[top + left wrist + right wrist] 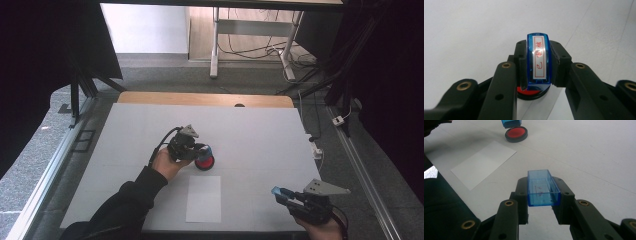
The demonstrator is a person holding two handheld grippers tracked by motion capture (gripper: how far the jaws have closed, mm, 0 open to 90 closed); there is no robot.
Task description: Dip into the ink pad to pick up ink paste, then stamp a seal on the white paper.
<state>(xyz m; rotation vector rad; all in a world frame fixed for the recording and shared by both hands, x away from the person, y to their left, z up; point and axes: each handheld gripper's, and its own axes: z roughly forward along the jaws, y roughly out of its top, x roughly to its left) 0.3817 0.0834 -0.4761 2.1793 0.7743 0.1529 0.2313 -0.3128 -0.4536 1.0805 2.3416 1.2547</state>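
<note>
The high view looks from above the person's side of the table (150,125), forward and down, far enough to take in the whole white top and the floor behind it. The left gripper view sits very near its own jaws and looks steeply down along them at the blue stamp (538,60) over the red ink pad (530,92). The right gripper view looks lower and flatter across the table, along its jaws and the blue cap (543,187) between them. It shares with the high view the ink pad (516,133) and the white paper sheet (484,163), seen farther off.
</note>
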